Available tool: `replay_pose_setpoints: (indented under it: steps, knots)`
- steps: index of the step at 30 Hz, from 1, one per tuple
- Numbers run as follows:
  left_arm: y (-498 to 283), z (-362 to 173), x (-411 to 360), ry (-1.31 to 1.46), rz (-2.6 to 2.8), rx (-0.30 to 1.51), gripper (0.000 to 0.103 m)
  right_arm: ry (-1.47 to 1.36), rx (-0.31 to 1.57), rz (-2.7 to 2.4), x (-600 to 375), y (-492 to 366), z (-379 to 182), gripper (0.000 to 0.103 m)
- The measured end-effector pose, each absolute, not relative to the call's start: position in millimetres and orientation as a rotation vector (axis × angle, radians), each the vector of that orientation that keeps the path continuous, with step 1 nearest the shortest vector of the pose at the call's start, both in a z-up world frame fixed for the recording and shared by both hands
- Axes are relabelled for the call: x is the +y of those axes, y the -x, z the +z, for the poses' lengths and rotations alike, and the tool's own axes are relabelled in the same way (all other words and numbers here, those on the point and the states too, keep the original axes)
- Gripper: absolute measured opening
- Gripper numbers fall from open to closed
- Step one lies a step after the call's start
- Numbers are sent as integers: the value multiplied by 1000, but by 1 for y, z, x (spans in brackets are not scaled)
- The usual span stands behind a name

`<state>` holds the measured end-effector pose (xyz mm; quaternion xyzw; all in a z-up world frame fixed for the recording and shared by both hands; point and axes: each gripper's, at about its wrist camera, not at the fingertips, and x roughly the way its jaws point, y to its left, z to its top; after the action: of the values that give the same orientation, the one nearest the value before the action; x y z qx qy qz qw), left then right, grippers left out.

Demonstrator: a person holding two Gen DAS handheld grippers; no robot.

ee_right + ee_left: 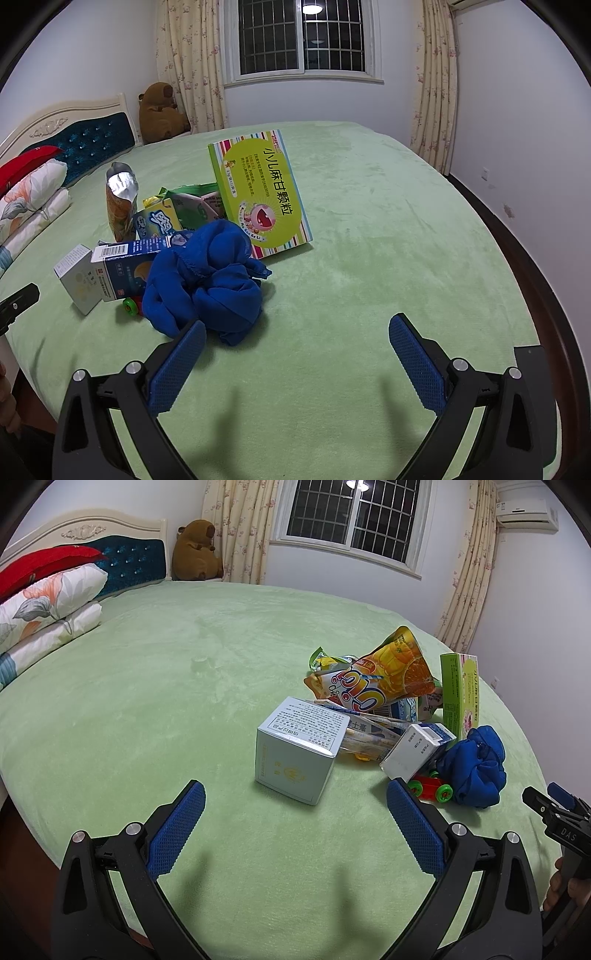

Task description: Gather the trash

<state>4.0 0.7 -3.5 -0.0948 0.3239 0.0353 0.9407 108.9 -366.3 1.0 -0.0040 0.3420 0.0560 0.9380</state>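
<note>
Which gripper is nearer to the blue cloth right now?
Right. The right gripper hovers open just short of the blue cloth, one finger nearly at its edge. The left gripper is open farther off, facing the white box.

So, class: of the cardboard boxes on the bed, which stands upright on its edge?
The flat lime-green medicine box, striped at its borders; the white boxes lie low.

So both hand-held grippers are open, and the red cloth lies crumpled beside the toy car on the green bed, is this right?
Not quite: the cloth is blue, not red, as the right wrist view shows. Both hand-held grippers, left and right, are open, and it lies crumpled beside the toy car.
</note>
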Motion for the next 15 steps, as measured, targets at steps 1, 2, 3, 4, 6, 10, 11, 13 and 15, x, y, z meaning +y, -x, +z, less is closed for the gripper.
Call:
replay_pose_setpoints:
  steps: [1,2,3,4,6,10,11,13,15]
  knots:
    - [-4,-3,1,193,73,661,96,8,698,114,-366,-109,1,98]
    - [-4,-3,0,193,73,660,96,8,697,114,-366,-109,1,98]
    - [-4,-3,1,192,73,661,96,7,696,116,-366,-109,1,98]
    - [-4,-4,0,193,72,661,96,6,693,118,-366,-109,1,98]
    - [-4,-4,1,195,70,661,96,-1,686,129,-365,-108,2,98]
    - [-3,-3,1,192,68,657,96,-82,675,221,-365,-107,6,98]
    - [-2,-3,1,190,68,657,96,-101,669,246,-364,-107,8,98]
    - [-2,-3,0,189,67,659,96,-115,661,288,-359,-109,9,98]
    - [-2,-3,1,191,64,662,96,-98,667,303,-350,-114,9,98]
